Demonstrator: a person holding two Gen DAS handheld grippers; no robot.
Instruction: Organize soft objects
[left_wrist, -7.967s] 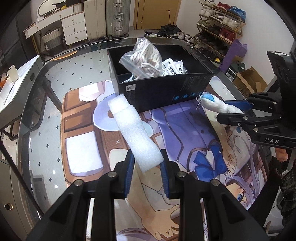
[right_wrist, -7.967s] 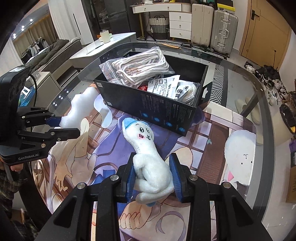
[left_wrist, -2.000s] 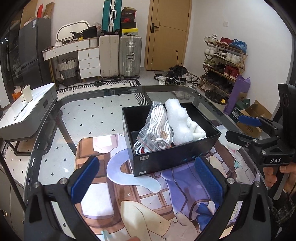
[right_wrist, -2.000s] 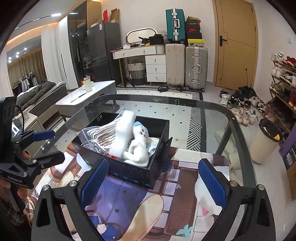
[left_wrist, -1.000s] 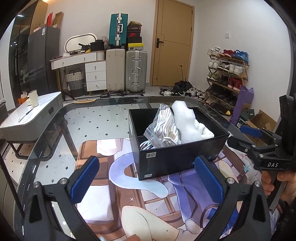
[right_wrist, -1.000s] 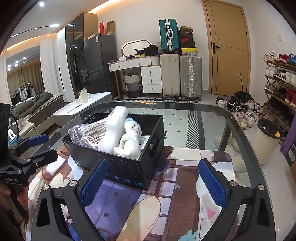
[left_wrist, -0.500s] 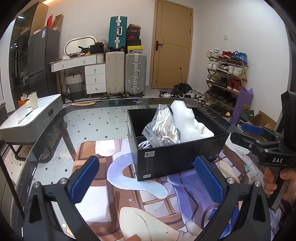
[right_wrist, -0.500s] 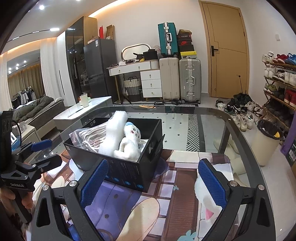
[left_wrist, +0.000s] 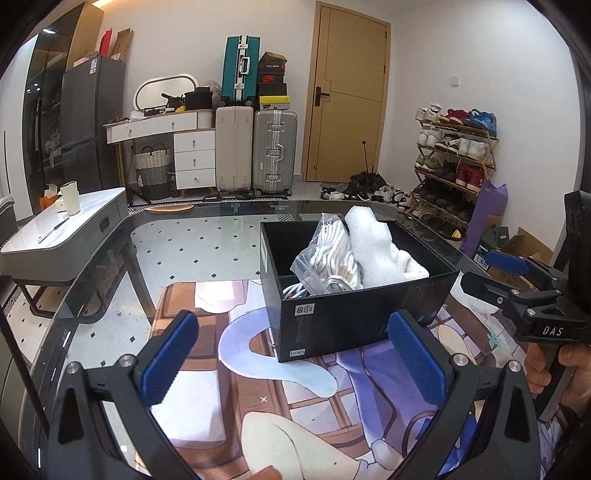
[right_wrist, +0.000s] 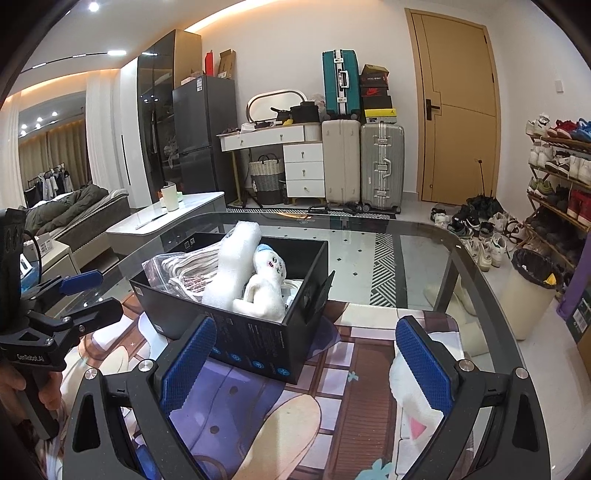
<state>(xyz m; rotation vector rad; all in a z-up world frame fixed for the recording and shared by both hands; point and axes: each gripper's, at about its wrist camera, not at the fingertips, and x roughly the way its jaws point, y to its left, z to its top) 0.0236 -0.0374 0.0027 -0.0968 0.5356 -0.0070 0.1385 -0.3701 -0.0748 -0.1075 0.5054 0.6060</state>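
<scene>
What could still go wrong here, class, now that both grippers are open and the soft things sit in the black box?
1. The foam piece stands well above the rim of the black box, leaning on the plush toy; a nudge might tip it out.
2. The box rests on a printed mat over a glass table; bumping it with the left gripper or right gripper could slide it.
</scene>
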